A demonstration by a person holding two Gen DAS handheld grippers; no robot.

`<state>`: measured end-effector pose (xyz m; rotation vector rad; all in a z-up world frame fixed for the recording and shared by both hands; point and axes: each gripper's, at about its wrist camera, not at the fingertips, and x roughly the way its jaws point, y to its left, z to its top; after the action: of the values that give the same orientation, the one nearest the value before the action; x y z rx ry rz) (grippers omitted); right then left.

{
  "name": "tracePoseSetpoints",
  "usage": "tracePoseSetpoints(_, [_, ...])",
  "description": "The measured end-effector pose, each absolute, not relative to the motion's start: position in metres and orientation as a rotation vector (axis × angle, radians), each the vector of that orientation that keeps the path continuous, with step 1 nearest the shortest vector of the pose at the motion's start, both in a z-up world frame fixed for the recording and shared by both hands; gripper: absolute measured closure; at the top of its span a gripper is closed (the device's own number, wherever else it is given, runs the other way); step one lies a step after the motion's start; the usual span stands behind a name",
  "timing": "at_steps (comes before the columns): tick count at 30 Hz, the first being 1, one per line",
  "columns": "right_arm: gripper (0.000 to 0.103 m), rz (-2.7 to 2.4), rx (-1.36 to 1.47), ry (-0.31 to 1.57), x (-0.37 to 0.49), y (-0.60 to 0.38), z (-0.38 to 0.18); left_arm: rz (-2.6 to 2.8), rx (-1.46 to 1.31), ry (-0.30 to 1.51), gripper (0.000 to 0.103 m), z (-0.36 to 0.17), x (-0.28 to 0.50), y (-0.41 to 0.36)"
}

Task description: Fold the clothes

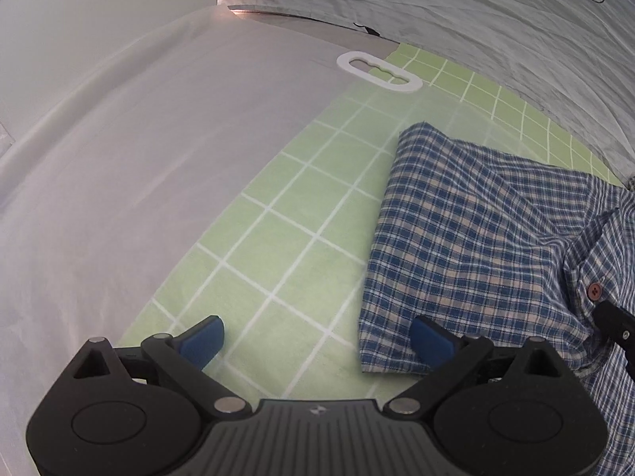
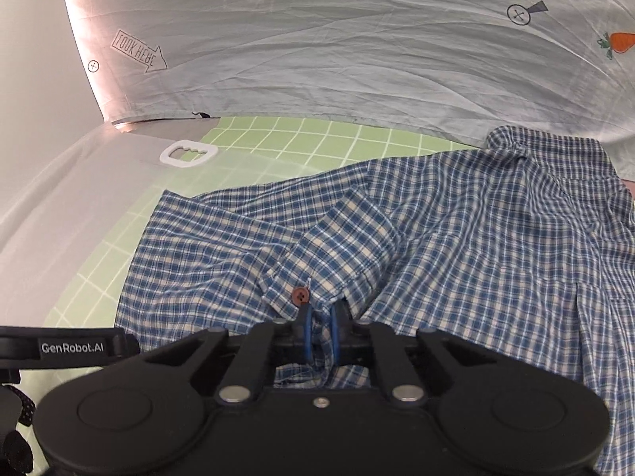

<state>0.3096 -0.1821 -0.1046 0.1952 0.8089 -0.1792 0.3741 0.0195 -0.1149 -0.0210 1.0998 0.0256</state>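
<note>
Blue-and-cream plaid shirt (image 2: pixel 416 238) lies spread on a green grid-pattern mat (image 1: pixel 278 246), which rests on a pale grey sheet (image 1: pixel 139 158). In the right wrist view, the right gripper (image 2: pixel 321 331) has its blue pads nearly together, pinching a fold of the shirt fabric just beside a reddish-brown button (image 2: pixel 300 294) on the cuff. In the left wrist view, the left gripper (image 1: pixel 315 341) stands wide open and holds nothing: its left pad is over bare mat, and its right pad is over the near left corner of the shirt; contact with the cloth cannot be determined. A white plastic oval handle piece (image 1: pixel 379 71) lies at the far edge of the mat, well apart from the shirt. A wrinkled grey printed cloth (image 2: pixel 357 59) rises behind the mat, bearing a "LOOK HERE" arrow, circled crosses and a carrot motif (image 2: pixel 619 42).
</note>
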Motion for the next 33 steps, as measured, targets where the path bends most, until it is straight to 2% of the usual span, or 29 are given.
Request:
tracePoseSetpoints(8, [0.096,-0.328,0.236,0.663,0.259,-0.244,-0.066,-0.04,-0.012,1.04,0.004,-0.091,0.359,-0.005])
tracePoseSetpoints(15, [0.096,-0.691,0.23,0.598,0.193,-0.349,-0.062,-0.125,0.071,1.046,0.004,-0.092,0.343,-0.037])
tracePoseSetpoints(21, [0.096,-0.989,0.256,0.61,0.125,-0.424,-0.075,-0.176,0.107,1.053,0.004,-0.095,0.334,-0.053])
tracePoseSetpoints(25, [0.093,-1.014,0.268,0.696,0.111,-0.44,-0.097,-0.187,0.064,1.081,0.004,-0.093,0.33,-0.049])
tracePoseSetpoints(27, [0.081,-1.013,0.269,0.709,0.11,-0.435,-0.099,-0.183,0.043,1.075,0.004,-0.088,0.325,-0.044])
tracePoseSetpoints(29, [0.05,-1.026,0.277,0.69,0.106,-0.423,-0.096,-0.172,0.037,1.055,0.004,-0.081,0.316,-0.038])
tracePoseSetpoints(30, [0.045,-1.032,0.286,0.678,0.104,-0.417,-0.094,-0.165,0.037,1.045,0.004,-0.077,0.311,-0.034])
tracePoseSetpoints(32, [0.025,-1.021,0.316,0.65,0.1,-0.402,-0.088,-0.154,0.044,1.031,0.004,-0.069,0.299,-0.027])
tracePoseSetpoints(33, [0.018,-1.007,0.32,0.634,0.096,-0.392,-0.084,-0.148,0.05,1.024,0.004,-0.065,0.291,-0.023])
